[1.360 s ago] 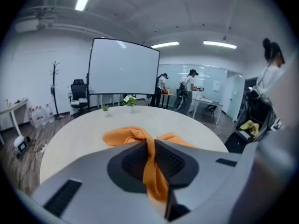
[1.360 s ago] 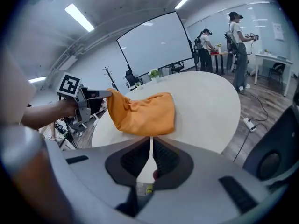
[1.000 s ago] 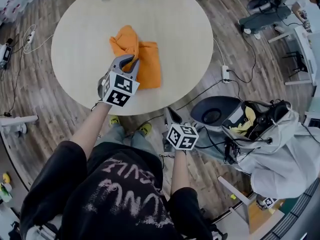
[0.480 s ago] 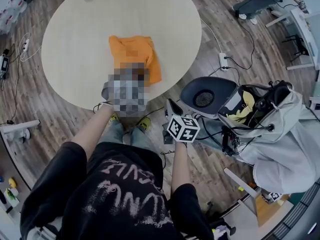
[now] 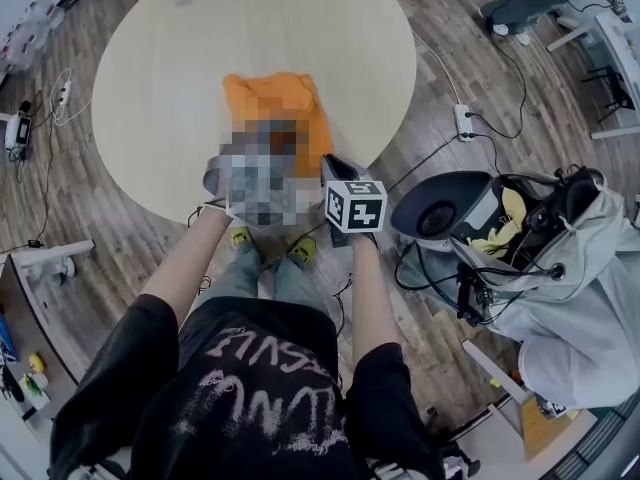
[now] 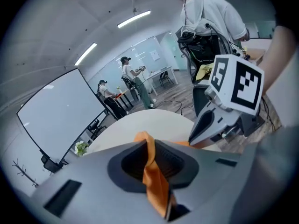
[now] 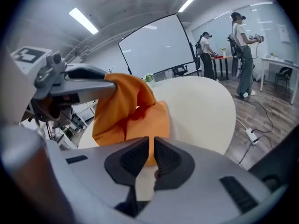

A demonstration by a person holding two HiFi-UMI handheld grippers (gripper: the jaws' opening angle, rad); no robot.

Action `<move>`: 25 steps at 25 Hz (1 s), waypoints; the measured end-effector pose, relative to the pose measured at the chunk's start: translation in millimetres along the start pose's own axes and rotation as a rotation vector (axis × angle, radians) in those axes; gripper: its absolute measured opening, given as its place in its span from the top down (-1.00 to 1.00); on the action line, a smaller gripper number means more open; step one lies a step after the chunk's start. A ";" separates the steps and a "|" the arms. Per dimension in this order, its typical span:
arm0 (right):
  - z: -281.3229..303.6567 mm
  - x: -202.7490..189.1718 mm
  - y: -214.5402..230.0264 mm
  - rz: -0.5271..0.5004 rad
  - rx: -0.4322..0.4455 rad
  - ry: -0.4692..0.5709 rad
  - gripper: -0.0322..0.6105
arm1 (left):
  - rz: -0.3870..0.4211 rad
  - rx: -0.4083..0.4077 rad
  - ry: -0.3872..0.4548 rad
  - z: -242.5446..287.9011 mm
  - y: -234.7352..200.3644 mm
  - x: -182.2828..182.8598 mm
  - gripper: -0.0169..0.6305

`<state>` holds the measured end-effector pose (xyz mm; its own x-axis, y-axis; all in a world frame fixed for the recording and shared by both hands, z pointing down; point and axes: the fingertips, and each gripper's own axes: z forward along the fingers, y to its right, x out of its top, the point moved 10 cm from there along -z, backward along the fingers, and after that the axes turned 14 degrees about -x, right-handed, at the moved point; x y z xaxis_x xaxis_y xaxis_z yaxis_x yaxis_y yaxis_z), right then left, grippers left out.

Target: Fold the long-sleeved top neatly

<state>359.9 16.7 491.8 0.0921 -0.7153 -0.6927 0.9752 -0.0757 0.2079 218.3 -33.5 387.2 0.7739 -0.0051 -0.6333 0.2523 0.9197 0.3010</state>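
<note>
- Head view: the right hand-held gripper (image 5: 334, 164) has come up from beside the person's lap to the near edge of the desk (image 5: 160, 58), just beside the left hand-held gripper (image 6: 150, 146).
- Bunched up a second ago, the orange long-sleeved top (image 5: 270, 98) now lies flatter on the near half of the desk.
- Left jaws stay clamped on a fold of the top and hold it raised above the rest.
- Right jaws have just been opening; a narrow gap shows, with nothing between them, and the top lies just beyond the tips.
- That lifted fold hangs across the right gripper view's left side.
- A black chair (image 5: 437, 214), a grey coat (image 5: 575, 308) and a power strip (image 5: 465, 120) are on the floor at the right.
</note>
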 end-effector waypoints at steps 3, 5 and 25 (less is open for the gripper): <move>9.1 -1.7 1.8 -0.013 0.009 -0.028 0.79 | 0.050 -0.024 -0.001 9.7 -3.1 14.5 0.79; 13.7 -2.4 4.3 -0.012 0.012 -0.037 0.79 | 0.094 -0.053 0.004 19.6 -0.5 26.3 0.79; 26.4 -20.2 45.4 0.174 0.093 -0.020 0.85 | 0.229 -0.550 -0.016 106.9 30.5 54.4 0.79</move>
<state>397.1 9.4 533.5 0.2525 -0.7366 -0.6274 0.9223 -0.0129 0.3863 330.2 -47.8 438.2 0.7828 0.2158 -0.5837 -0.2568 0.9664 0.0128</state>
